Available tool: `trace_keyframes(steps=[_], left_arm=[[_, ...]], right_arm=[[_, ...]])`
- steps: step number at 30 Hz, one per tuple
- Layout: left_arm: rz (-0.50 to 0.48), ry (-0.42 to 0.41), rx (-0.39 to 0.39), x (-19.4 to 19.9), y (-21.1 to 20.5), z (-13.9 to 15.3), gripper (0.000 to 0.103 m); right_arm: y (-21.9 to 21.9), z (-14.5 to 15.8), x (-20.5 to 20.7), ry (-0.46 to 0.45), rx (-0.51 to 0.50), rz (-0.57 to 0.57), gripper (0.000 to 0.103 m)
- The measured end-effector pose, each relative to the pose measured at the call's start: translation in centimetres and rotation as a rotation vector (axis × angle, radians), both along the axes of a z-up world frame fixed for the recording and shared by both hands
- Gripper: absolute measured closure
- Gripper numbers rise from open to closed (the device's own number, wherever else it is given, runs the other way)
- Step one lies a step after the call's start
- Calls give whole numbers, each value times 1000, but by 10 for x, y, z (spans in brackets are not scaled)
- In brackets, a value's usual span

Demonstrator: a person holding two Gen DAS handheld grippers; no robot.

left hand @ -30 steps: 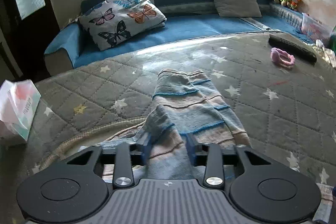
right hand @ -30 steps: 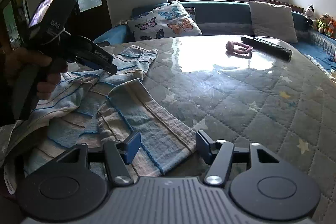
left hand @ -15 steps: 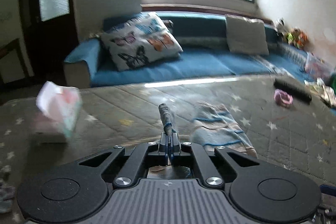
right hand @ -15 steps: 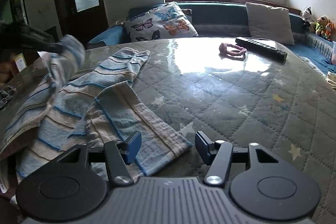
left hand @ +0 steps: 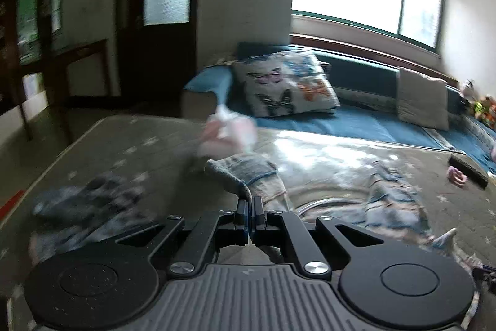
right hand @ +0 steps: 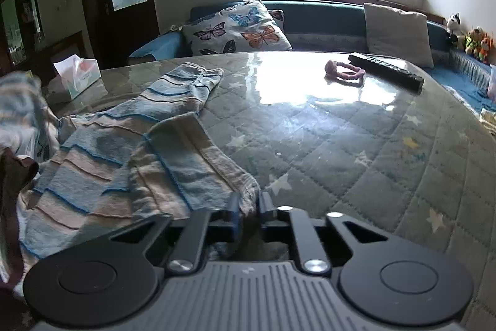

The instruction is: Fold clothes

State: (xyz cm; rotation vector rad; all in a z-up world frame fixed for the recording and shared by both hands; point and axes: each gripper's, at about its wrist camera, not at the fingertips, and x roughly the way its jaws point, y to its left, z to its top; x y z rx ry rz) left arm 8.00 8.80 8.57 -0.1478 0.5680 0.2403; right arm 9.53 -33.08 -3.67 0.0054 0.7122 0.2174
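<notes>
A blue and beige striped garment lies rumpled on the quilted table. In the right wrist view my right gripper is at its near corner; the jaws are closing and the pads pinch the hem between them. In the blurred left wrist view my left gripper is shut on a fold of the striped garment, which it holds raised off the table. That raised cloth shows at the left edge of the right wrist view, above a dark sleeve.
A tissue box stands at the table's far left. A black remote and a pink hair tie lie far right. Another dark patterned cloth lies left of the left gripper. A blue sofa with a butterfly pillow stands behind.
The left gripper shut on the garment, then rose and swung left with it. The right gripper stayed in place and went from open to pinching the near corner.
</notes>
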Motion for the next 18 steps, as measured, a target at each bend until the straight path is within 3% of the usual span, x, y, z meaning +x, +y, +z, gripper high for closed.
trace_keyframes(steps=[6, 11, 18], left_arm=[[67, -3, -37, -53, 26, -2, 101], [68, -8, -63, -88, 33, -3, 101], [65, 47, -108, -127, 37, -14, 101]], right_arm=[[-10, 19, -27, -64, -1, -35, 98], [-32, 47, -62, -120, -9, -71, 98], [-53, 70, -116, -157, -49, -116, 98]])
